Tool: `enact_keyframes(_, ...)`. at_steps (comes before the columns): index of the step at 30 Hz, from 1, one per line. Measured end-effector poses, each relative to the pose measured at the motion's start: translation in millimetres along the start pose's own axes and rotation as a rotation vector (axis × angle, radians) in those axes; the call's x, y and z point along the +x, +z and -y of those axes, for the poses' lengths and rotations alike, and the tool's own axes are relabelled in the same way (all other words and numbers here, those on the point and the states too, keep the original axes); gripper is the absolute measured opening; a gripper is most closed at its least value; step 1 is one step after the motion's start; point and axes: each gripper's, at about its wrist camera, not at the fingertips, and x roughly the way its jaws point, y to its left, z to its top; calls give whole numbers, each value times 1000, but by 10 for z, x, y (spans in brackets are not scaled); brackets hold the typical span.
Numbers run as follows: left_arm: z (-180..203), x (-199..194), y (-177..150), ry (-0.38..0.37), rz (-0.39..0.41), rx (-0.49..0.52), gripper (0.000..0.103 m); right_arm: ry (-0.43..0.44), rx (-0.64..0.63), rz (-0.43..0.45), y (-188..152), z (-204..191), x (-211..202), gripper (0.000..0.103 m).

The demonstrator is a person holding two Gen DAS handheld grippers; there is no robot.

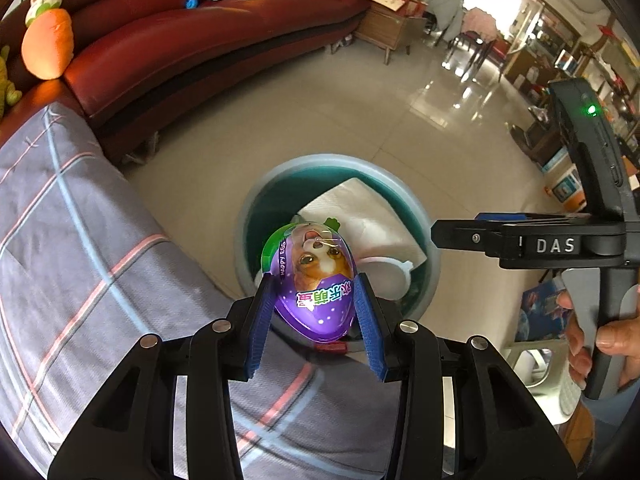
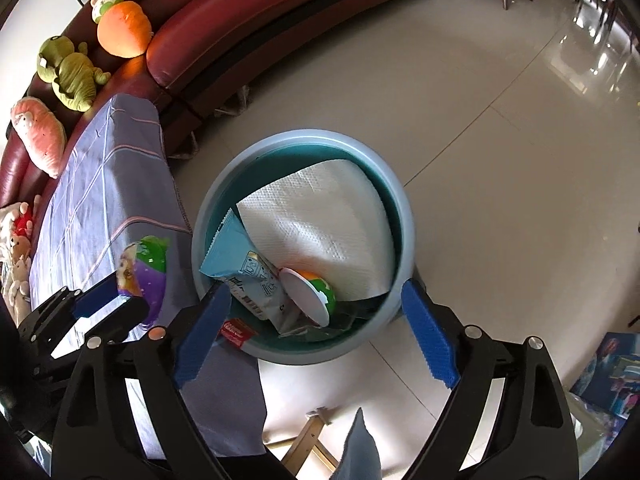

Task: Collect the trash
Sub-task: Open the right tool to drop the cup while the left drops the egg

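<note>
Above bin [image 1: 416,216], egg package [image 1: 312,280] points lengthwise away from left gripper [image 1: 316,320].

Glossy pale tiled floor [image 2: 500,208] carries a round blue bin [image 2: 404,216] and a curved red sofa [image 2: 280,20]. A grey checked cloth [image 2: 108,184] covers furniture just beside the bin.

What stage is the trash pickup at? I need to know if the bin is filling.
Done: the bin already holds a paper towel, a blue wrapper and a cup lid. In hand: the left gripper grips a purple toy egg above the bin; the right gripper is open and empty over it. Left: dropping the egg in; a red wrapper lies by the bin's edge.
</note>
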Motion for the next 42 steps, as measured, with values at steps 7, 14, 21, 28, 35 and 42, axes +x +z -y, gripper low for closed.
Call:
enact_keyframes(7,176,132,54,-34,-6,30,41,-36,-20,24,6,16,-207,87)
enact_keyframes(14,309,291,81,-48,-23,57,41,-48,-5,28,-30,118,-299,87)
enact_keyframes(21,351,416,120,-47,-44,65,42,-56,24,27,-51,250,-294,87)
enact_keyframes(28,383,473,120,-23,-39,84,48,-64,46,24,-77,315,-286,87)
enact_keyframes(35,317,388,106,19,-18,68,77,-70,48,25,-63,283,-277,87)
enact_keyframes(42,166,225,53,46,-6,26,92,-67,24,17,-64,140,-258,87)
